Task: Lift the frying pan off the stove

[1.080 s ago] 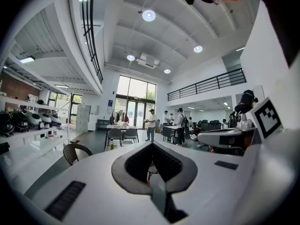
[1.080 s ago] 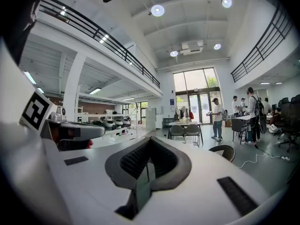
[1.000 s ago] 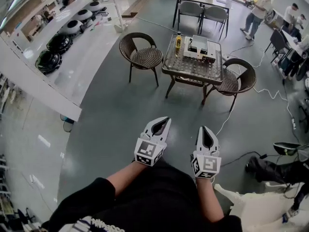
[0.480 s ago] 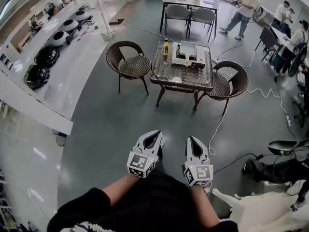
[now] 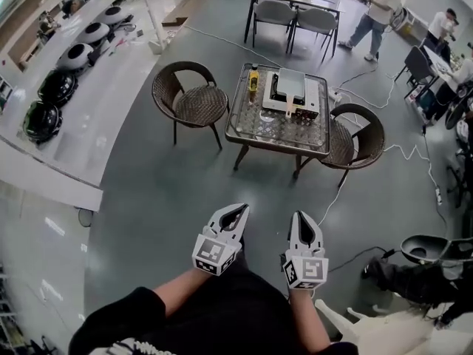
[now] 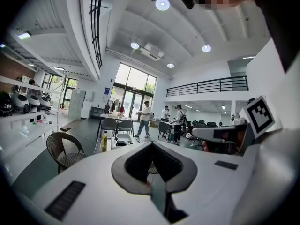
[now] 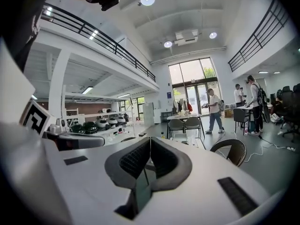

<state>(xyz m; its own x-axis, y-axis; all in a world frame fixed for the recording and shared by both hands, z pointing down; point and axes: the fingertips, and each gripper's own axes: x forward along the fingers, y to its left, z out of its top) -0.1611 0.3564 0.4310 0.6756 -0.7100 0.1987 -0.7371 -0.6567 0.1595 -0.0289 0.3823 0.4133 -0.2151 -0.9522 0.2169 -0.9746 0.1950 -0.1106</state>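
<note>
A low glass-topped table stands ahead on the grey floor, far beyond both grippers. On it sits a white portable stove with a flat grey thing on top; I cannot make out a frying pan there. A yellow bottle stands beside the stove. My left gripper and right gripper are held close to my body, side by side, pointing toward the table. Both are shut with nothing between the jaws. The left gripper and the right gripper show their pads meeting in their own views.
Wicker chairs flank the table, one at the left and one at the right. A white cable runs across the floor near the table. A long white counter with several round appliances lies left. People stand far back.
The view has shifted forward, so the table and chairs sit a little nearer and more central. Both grippers stay shut in front of my body.
</note>
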